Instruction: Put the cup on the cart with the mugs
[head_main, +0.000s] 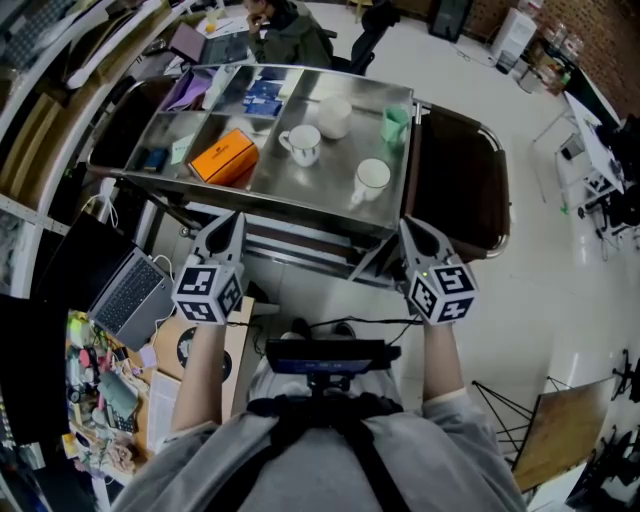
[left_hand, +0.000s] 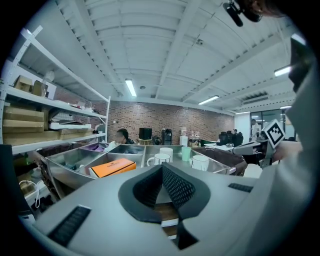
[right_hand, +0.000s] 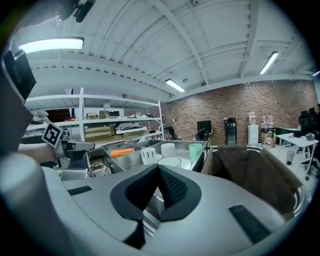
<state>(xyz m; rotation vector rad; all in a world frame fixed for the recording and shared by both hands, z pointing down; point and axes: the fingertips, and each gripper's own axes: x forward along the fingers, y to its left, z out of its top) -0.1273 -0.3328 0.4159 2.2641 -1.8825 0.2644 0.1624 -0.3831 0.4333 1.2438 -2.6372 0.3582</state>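
Observation:
A pale green cup (head_main: 395, 124) stands on the steel cart (head_main: 270, 190) at its far right corner, also seen in the left gripper view (left_hand: 186, 153) and the right gripper view (right_hand: 195, 151). Three white mugs share that section: one with a handle (head_main: 303, 143), one behind it (head_main: 335, 117), one nearer the front edge (head_main: 372, 178). My left gripper (head_main: 232, 222) and right gripper (head_main: 410, 228) hover just short of the cart's near edge, apart from everything. Both are shut and hold nothing, with the left gripper (left_hand: 161, 170) and right gripper (right_hand: 158, 172) jaws meeting.
An orange box (head_main: 224, 156) lies in the cart's left section, with small items in the far trays. A dark brown bin (head_main: 460, 180) hangs at the cart's right end. A laptop (head_main: 130, 290) and clutter sit low left. A person (head_main: 290, 30) sits beyond the cart.

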